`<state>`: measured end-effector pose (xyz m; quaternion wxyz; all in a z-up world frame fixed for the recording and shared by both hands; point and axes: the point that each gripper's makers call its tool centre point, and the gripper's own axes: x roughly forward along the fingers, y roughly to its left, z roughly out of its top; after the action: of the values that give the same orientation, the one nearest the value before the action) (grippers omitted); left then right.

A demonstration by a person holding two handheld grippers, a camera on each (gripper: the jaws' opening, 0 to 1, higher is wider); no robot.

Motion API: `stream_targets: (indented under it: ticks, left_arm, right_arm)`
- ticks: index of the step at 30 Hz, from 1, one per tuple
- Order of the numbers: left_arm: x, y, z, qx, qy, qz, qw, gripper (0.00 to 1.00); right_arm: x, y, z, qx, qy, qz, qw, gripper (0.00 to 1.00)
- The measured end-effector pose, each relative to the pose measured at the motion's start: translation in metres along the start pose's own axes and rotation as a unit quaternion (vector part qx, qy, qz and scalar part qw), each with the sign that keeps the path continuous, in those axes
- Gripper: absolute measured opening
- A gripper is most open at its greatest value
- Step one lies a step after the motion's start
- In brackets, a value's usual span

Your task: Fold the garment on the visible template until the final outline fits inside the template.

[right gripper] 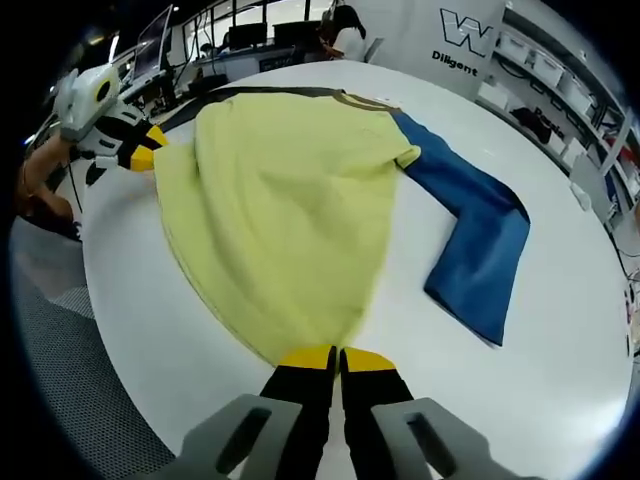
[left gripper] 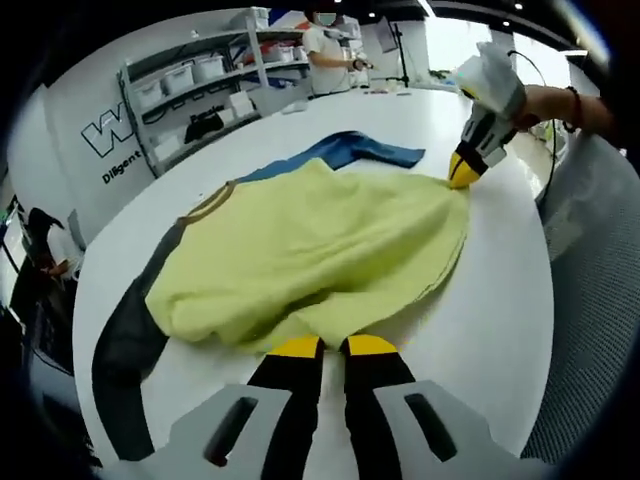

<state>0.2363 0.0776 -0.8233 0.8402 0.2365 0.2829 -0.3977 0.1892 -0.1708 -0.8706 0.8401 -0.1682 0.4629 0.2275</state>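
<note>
A yellow garment (left gripper: 310, 250) with one blue sleeve (left gripper: 365, 150) and one dark grey sleeve (left gripper: 130, 340) lies on the round white table (left gripper: 490, 320), its body bunched and partly lifted. My left gripper (left gripper: 335, 347) is shut on the near hem. At the far right, my right gripper (left gripper: 463, 177) pinches another corner of the hem, held by a hand. In the right gripper view the yellow garment (right gripper: 280, 200) spreads ahead with the blue sleeve (right gripper: 480, 240) to its right. The right gripper (right gripper: 337, 358) is shut on the hem, and the left gripper (right gripper: 140, 150) grips the far left edge.
Shelves with bins (left gripper: 190, 80) line the back wall, and a person (left gripper: 325, 55) stands beyond the table. Grey floor (left gripper: 590, 330) lies past the table's right edge. Desks with monitors (right gripper: 240, 35) stand behind the table in the right gripper view.
</note>
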Motion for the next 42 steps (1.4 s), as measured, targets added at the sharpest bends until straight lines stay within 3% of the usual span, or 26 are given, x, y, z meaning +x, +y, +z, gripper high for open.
stream_targets:
  ticks: [4, 7, 11, 15, 18, 26, 31, 42]
  left_arm:
    - [0.000, 0.008, 0.027, 0.032, -0.014, 0.011, 0.9993, 0.10]
    - [0.006, 0.010, 0.046, 0.033, -0.026, 0.004, 0.9991, 0.10]
    - [0.024, 0.012, 0.070, 0.056, -0.026, 0.009, 0.9980, 0.09]
    - [0.038, 0.011, 0.088, 0.055, -0.036, 0.006, 0.9978, 0.09]
    - [0.052, 0.015, 0.092, 0.067, -0.021, 0.013, 0.9975, 0.09]
    - [0.084, 0.030, 0.104, 0.033, -0.019, -0.009, 0.9992, 0.09]
    - [0.107, 0.034, 0.102, 0.029, -0.011, -0.014, 0.9994, 0.09]
    - [0.134, 0.038, 0.086, 0.037, 0.023, -0.008, 0.9990, 0.09]
  right_arm:
    - [0.000, 0.000, 0.000, -0.001, 0.000, 0.000, 1.0000, 0.00]
    - [0.000, 0.000, 0.000, 0.001, -0.001, 0.002, 1.0000, 0.00]
    - [0.000, 0.000, 0.000, 0.003, -0.002, 0.004, 1.0000, 0.00]
    - [0.001, -0.001, 0.000, 0.004, -0.003, 0.005, 1.0000, 0.00]
    - [0.001, 0.000, 0.000, 0.006, -0.004, 0.006, 1.0000, 0.00]
    - [0.001, 0.000, 0.000, 0.006, -0.006, 0.008, 0.9999, 0.00]
    - [0.000, 0.000, 0.000, 0.013, -0.008, 0.012, 0.9998, 0.00]
    - [0.001, -0.001, 0.001, 0.026, -0.012, 0.015, 0.9995, 0.00]
